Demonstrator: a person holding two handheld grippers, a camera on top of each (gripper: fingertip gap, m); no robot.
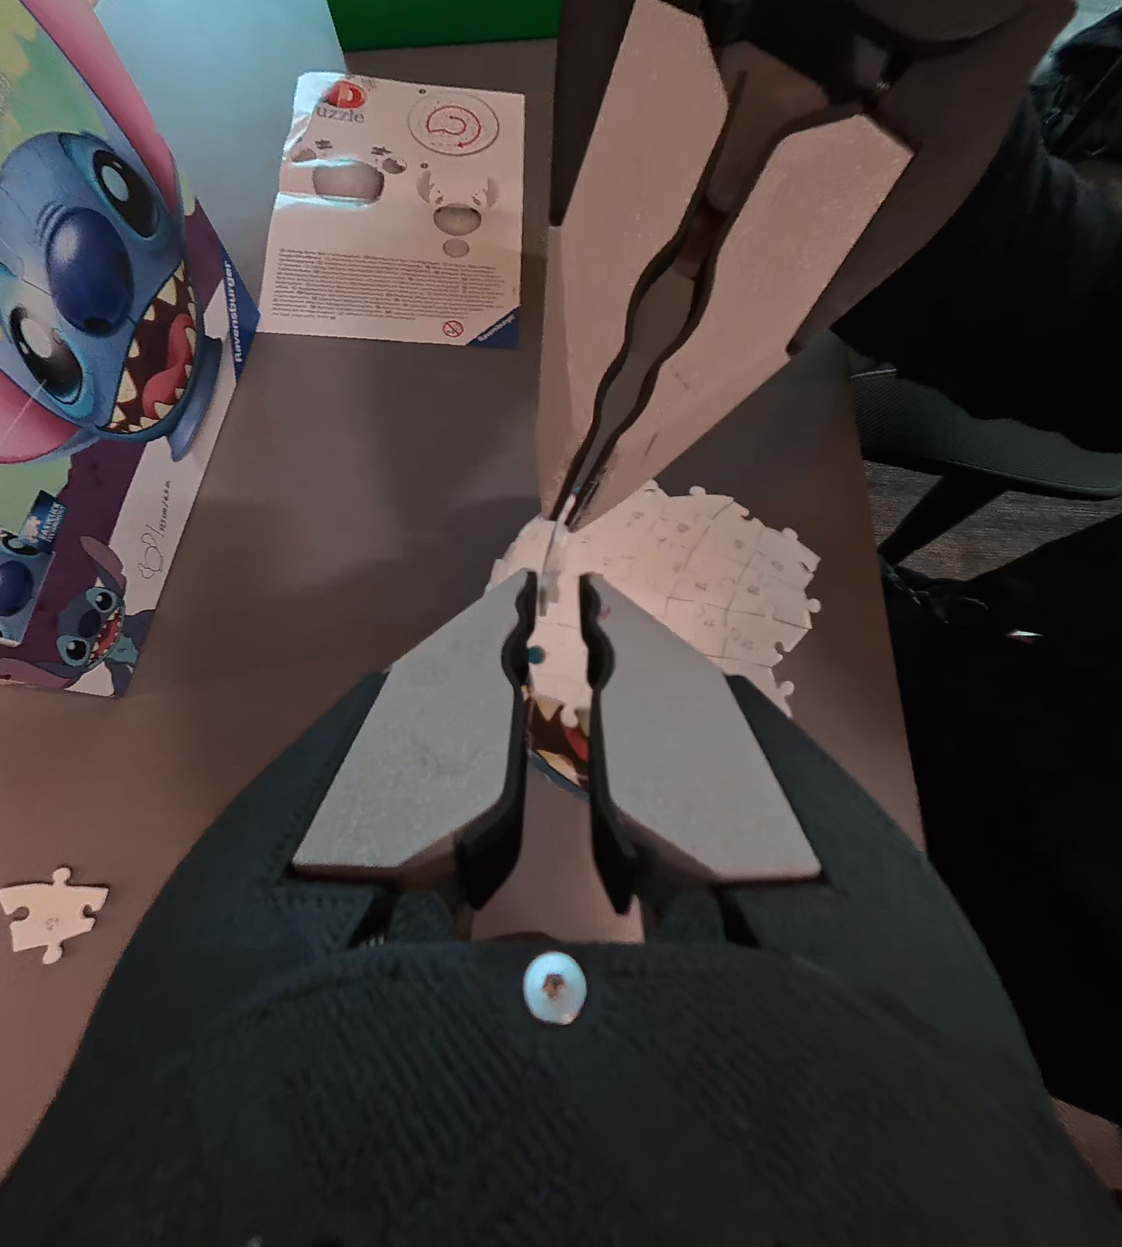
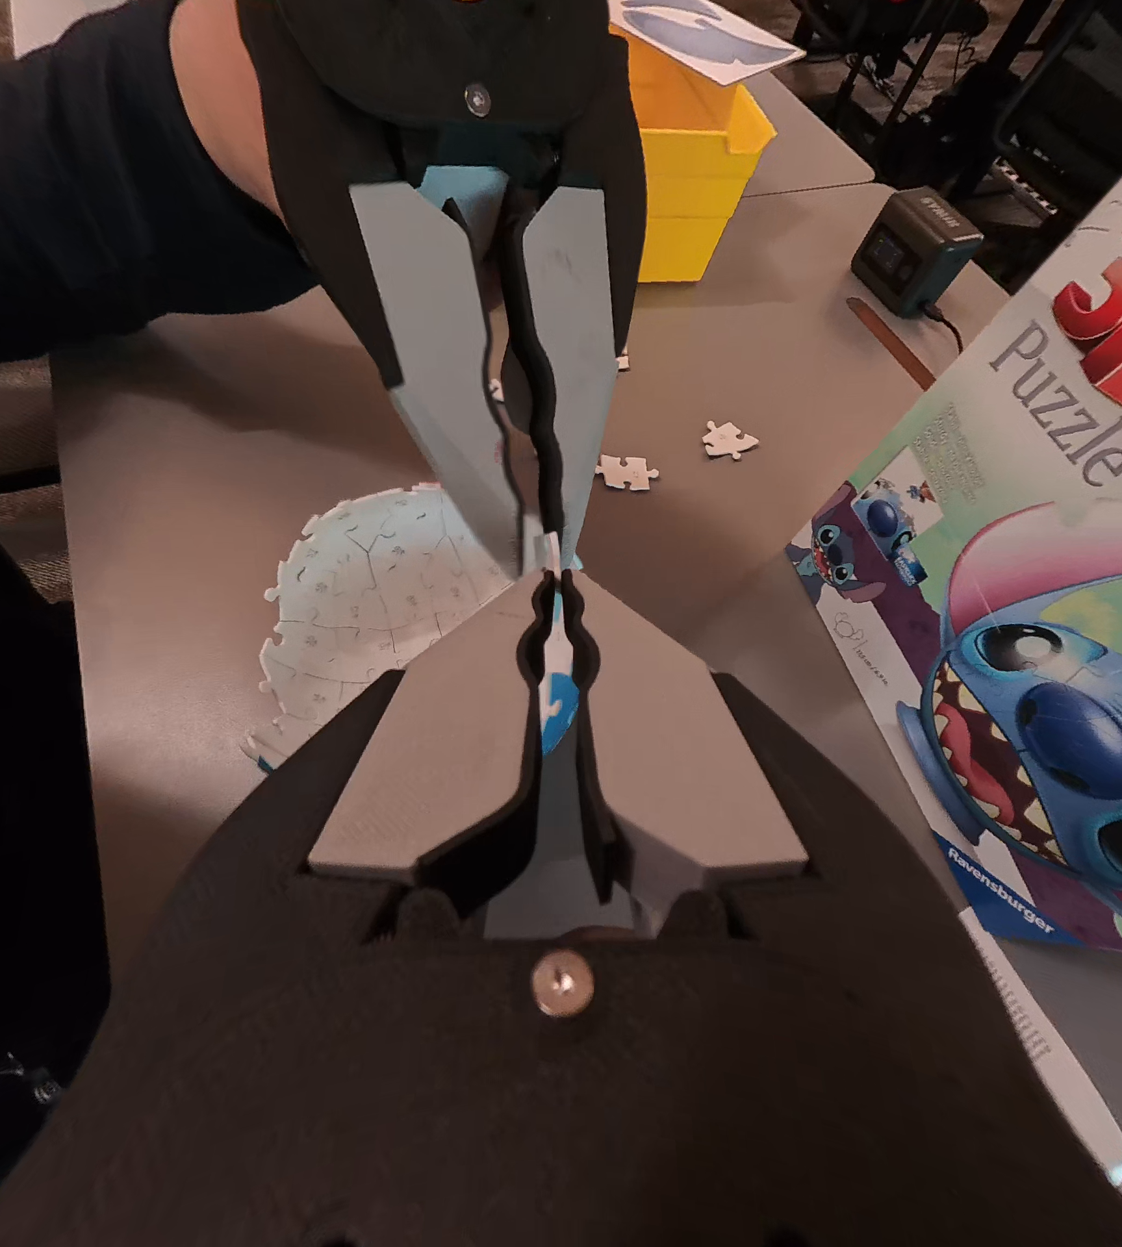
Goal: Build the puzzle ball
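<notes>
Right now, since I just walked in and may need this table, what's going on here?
A person is building a puzzle ball with two handheld grippers. The right gripper is shut on a small puzzle piece, holding it at the rim of the half-built ball shell, which lies on the brown table. The left gripper meets it tip to tip, fingers slightly apart around the same spot. A few loose pieces, the puzzle box and an instruction sheet lie nearby.
</notes>
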